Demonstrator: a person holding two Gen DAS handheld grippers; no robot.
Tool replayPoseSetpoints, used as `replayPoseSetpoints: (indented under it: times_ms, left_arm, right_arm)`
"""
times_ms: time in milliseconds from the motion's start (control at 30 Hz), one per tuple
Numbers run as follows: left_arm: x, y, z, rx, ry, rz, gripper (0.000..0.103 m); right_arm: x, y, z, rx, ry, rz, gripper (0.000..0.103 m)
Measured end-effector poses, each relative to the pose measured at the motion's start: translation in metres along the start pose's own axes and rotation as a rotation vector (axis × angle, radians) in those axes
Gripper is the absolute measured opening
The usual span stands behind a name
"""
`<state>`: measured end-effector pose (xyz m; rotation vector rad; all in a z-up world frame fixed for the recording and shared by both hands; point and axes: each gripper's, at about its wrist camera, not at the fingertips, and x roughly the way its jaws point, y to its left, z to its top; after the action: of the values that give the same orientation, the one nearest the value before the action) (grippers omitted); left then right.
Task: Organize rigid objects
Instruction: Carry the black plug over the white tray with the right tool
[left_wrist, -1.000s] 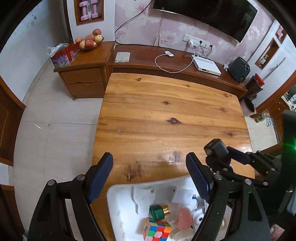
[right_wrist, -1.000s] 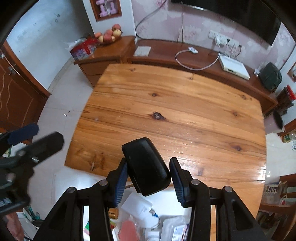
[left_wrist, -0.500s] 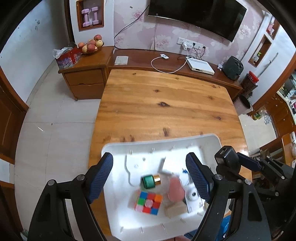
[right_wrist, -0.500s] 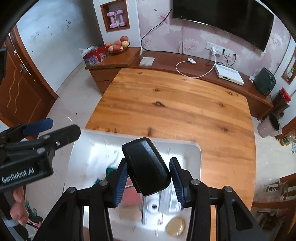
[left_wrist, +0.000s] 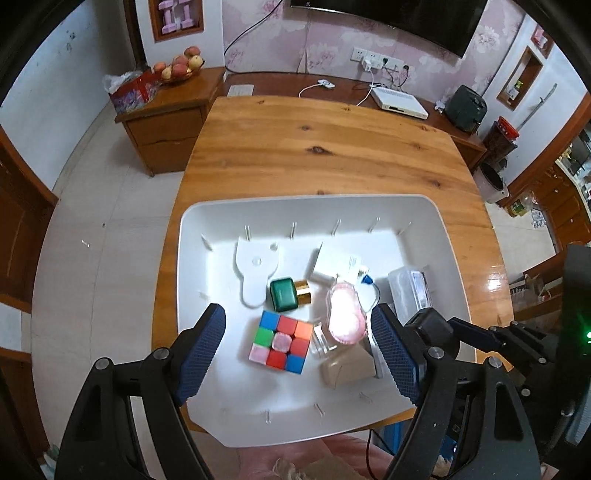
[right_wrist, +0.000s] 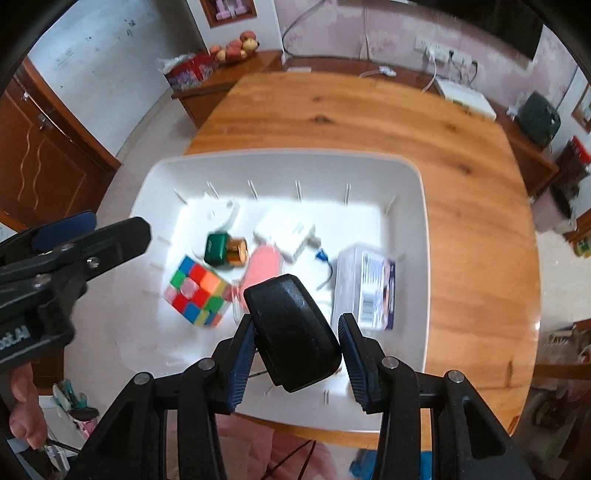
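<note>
Both cameras have drawn back until the whole white tray (left_wrist: 184, 236) on the counter (left_wrist: 325, 147) shows. Right hand-held gripper (right_wrist: 295, 347) clamps a black case (right_wrist: 291, 325) over the tray; it probably goes in next. Left hand-held gripper (left_wrist: 299, 350) hangs wide and empty above the puzzle cube (left_wrist: 282, 341). Only the right view shows the case clearly.

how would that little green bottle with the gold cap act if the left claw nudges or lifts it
The green bottle lies on its side in the white tray, so a nudge would probably slide it; its body looks flat-sided, though the round gold cap might let it pivot. It looks rigid and glossy, so likely slippery between pads. If glass, it may be heavy for its size and breakable.
</note>
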<state>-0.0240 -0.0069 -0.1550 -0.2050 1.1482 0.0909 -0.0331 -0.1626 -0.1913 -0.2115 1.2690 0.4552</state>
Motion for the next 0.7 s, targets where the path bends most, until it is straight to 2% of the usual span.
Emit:
replayPoseSetpoints:
  times_ms: [367,700]
  left_arm:
    - [0.011,-0.004,-0.017,0.003,0.013,0.012,0.083]
    - [0.011,-0.008,-0.017,0.015,0.027,0.002,0.083]
  right_arm:
    - [0.027,-0.005,-0.011,0.004,0.049,-0.021,0.046]
    - [0.026,-0.002,-0.007,-0.009,0.052,-0.024,0.048]
